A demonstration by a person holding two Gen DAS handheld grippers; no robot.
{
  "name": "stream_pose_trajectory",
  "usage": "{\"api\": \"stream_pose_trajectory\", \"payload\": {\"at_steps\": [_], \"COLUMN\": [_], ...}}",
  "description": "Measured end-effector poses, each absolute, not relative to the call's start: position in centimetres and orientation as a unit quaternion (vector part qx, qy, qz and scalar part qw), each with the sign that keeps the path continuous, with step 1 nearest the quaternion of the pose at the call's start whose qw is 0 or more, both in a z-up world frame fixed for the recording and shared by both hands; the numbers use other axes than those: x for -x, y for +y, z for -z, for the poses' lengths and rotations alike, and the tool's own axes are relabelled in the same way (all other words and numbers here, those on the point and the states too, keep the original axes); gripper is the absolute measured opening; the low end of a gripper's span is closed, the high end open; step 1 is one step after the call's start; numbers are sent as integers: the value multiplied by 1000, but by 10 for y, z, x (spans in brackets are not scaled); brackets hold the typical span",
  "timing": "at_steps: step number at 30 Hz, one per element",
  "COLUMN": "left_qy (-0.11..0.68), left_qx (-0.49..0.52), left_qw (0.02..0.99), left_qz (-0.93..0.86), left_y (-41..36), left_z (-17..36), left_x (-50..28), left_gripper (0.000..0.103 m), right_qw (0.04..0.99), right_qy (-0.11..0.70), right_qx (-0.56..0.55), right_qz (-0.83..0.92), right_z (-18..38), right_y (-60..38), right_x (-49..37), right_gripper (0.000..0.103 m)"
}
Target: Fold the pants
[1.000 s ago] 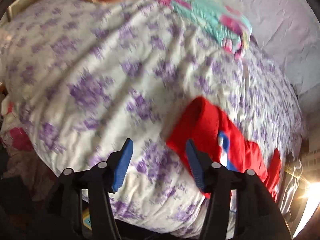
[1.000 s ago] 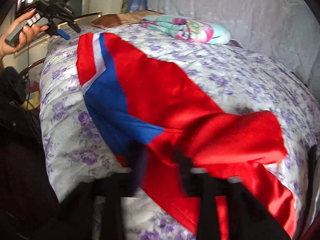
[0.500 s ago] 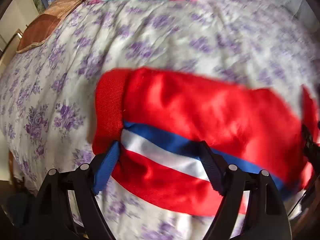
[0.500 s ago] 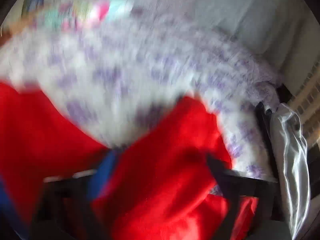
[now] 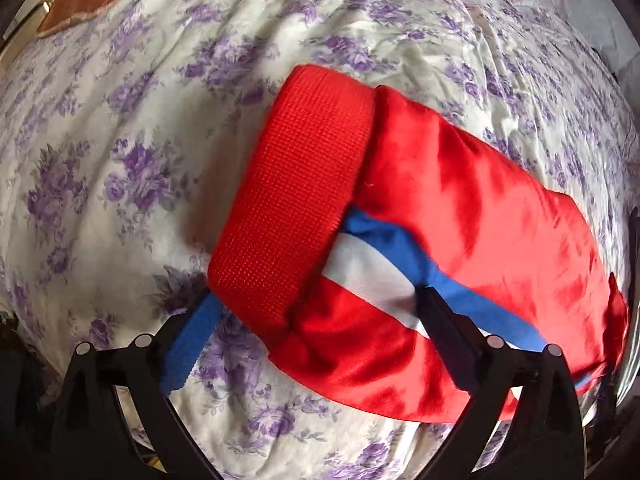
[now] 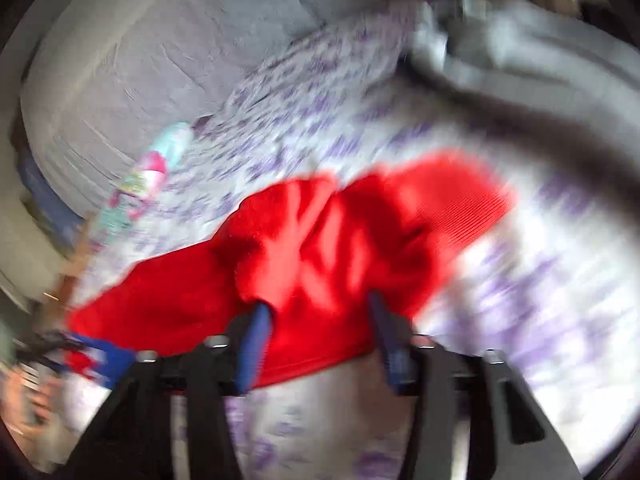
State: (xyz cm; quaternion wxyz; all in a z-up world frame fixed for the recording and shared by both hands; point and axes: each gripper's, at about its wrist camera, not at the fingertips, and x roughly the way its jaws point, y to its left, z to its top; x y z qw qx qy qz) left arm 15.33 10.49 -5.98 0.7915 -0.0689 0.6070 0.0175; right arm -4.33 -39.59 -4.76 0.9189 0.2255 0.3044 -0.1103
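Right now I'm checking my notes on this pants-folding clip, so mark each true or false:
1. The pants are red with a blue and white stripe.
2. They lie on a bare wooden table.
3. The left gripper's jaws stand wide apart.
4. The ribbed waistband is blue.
1. True: the pants are red, with a blue and white stripe.
2. False: they lie on a bedspread printed with purple flowers.
3. True: the left gripper is wide open, its jaws having just been opening, one on either side of the pants' end, not pinching it.
4. False: the ribbed waistband is red.
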Motion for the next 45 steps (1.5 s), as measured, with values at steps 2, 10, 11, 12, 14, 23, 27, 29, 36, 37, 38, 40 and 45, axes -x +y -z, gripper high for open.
{"api": "stream_pose_trajectory", "payload": {"at_steps": [2,10,11,12,14,23,27,29,36,37,38,40,45], "left_qy": [604,601,601,601,599,595,585,581,562,553,546,546,572], "left_qx": [54,58,56,52,45,52,39,43,89,104,115,129,118], "left_qw": [795,797,797,797,799,801,809,812,821,826,829,827,812], "left_qz": [-21,-25,-26,-26,-26,-31,-37,-38,-35,-36,-35,-16,26], "left_y": [100,103,103,101,101,121,117,117,146,155,161,167,143], "left_z": [56,53,53,51,48,47,39,35,6,-3,-9,-15,5], "left_x": [-152,-148,-146,-145,-144,-143,-142,-140,-130,-128,-125,-120,-119], "left_gripper": [96,96,96,96,96,96,96,96,84,84,84,85,85], "right_qw": [936,916,894,880,851,891,877,884,852,841,827,815,812], "right_qy": [294,297,319,336,382,323,314,299,181,168,165,216,281], "right_qx": [-99,234,277,297,312,-308,-358,-355,-472,-491,-515,-527,-511], "right_qz": [166,131,147,158,183,85,64,51,-136,-153,-156,-102,-8], "right_z": [24,9,24,31,51,39,66,63,40,40,45,60,93], "right_y": [-377,-275,-267,-264,-281,-472,-489,-485,-481,-483,-487,-492,-494], "right_x": [44,-10,-29,-43,-71,20,29,30,39,41,42,41,56], "right_gripper": [79,80,80,77,41,27,26,21,16,16,16,16,16]}}
